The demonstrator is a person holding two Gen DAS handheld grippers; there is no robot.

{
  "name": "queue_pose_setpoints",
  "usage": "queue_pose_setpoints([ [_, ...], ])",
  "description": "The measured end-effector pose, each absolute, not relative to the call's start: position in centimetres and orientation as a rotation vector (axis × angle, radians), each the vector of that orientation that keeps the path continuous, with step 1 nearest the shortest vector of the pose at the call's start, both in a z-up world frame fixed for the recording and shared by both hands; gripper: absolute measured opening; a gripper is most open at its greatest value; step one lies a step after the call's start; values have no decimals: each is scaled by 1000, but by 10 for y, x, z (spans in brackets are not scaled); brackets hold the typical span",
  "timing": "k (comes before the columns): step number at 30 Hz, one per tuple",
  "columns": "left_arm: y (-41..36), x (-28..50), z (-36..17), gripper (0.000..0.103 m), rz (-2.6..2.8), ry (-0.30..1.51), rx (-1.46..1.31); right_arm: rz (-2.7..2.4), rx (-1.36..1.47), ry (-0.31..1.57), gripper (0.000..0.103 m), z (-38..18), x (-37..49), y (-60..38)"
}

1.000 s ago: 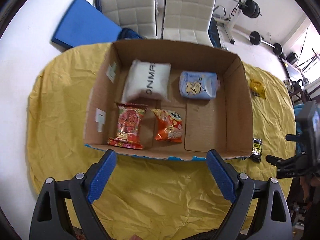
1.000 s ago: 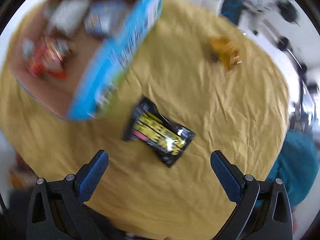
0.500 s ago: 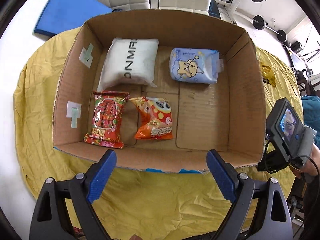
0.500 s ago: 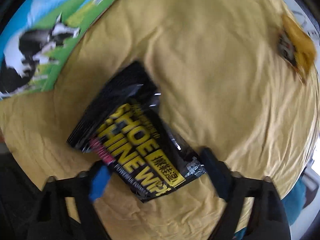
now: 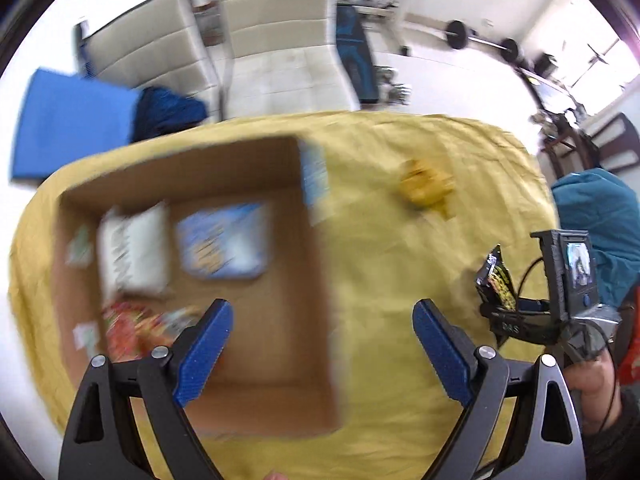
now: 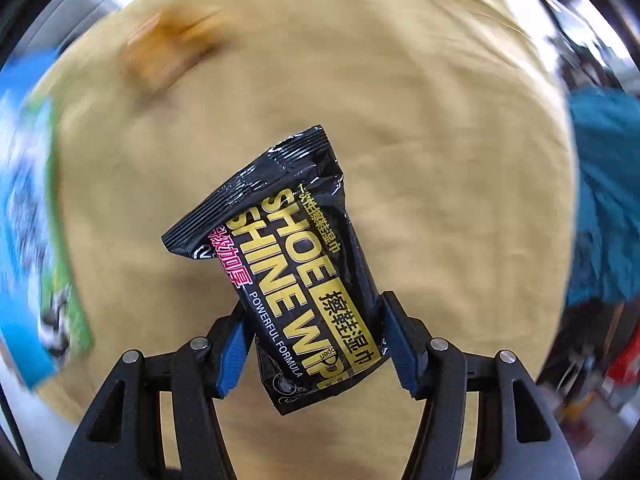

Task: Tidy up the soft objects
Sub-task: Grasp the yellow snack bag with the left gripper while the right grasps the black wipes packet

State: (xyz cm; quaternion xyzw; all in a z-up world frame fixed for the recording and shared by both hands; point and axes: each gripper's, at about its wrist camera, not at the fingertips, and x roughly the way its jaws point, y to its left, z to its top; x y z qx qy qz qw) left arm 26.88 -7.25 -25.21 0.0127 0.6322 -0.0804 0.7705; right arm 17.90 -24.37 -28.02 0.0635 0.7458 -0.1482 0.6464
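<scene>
Both wrist views overlook yellow cloth point(image 5: 380, 240), somewhat blurred.

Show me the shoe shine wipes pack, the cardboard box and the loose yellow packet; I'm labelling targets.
shoe shine wipes pack point(image 6: 304, 264): right wrist view, printed front face.
cardboard box point(image 5: 276, 320): left wrist view, bare floor.
yellow packet point(image 5: 424, 188): left wrist view, blurred middle.

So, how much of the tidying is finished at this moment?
Done: four soft packs lie in the cardboard box, blurred in the left view. In hand: the right gripper is shut on the black shoe wipes pack. Left: the yellow packet on the yellow cloth. The left gripper is open.
</scene>
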Motion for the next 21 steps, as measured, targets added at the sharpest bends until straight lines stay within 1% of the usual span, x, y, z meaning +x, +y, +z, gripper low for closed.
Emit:
queue_pose_setpoints([
  [5,-153,336,-275,92,-268,1447,50,-438,230,1688,64,-270,197,-311],
  [8,-187,371,-297,92,-285,1496,88,-395,264,1714,66,-272,207,-322],
  [9,-200,383,-309,92,-302,1518,111,-382,274,1723,67,-282,202,-318],
  [12,-230,403,-339,92,-326,1574,221,-326,297,1750,78,-287,209,-332],
  [13,-237,408,-351,92,-329,1600,252,-311,295,1745,83,-285,210,-335],
  [14,-242,412,-362,92,-333,1625,279,-306,296,1742,86,-284,210,-339],
  [17,-250,425,-391,91,-334,1678,307,-288,291,1745,86,-280,218,-344],
  [19,-251,431,-403,81,-347,1702,285,-285,296,1757,86,-282,223,-353],
  [20,-252,433,-408,72,-356,1703,265,-282,303,1764,86,-283,229,-356],
  [21,-252,434,-413,66,-359,1720,244,-281,308,1768,86,-287,226,-358],
])
